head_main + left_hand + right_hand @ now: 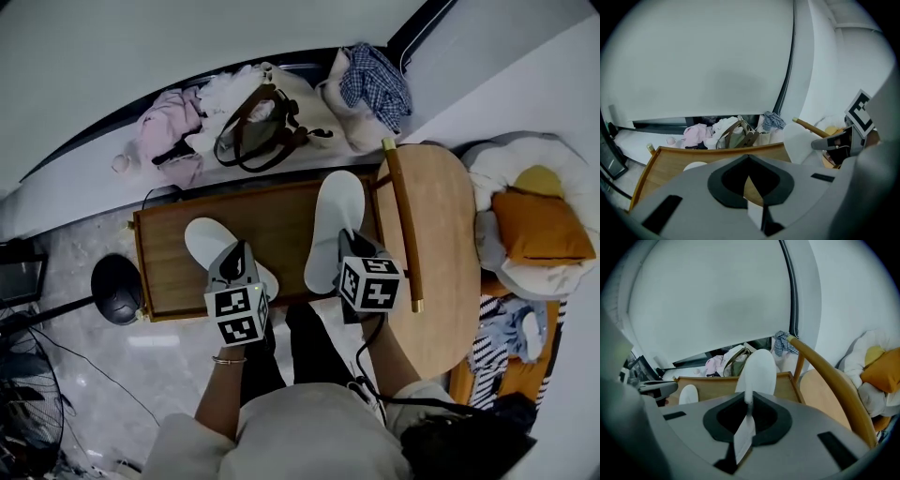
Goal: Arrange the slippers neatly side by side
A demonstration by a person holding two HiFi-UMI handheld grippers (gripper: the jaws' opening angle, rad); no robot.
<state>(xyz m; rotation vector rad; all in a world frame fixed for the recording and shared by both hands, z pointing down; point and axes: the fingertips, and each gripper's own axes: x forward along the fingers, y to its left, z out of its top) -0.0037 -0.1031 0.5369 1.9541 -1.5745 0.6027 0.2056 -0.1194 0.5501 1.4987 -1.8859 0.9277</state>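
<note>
The desk's (281, 220) bare middle is lying open; a chair (441, 234) is crowding its right end, a bag (258, 127) its far edge.

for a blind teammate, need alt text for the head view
Seen from above, a person's left gripper clamps the left slipper and the right gripper clamps the right slipper, both white, over a wooden tray. Clothes and a bag lie beyond it.

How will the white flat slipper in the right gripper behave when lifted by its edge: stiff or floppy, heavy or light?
Probably light: the right gripper holds the white flat slipper by one thin pinched edge. Probably fairly stiff: its sole runs straight beyond the jaws without drooping. A thin grip may let it swing.
</note>
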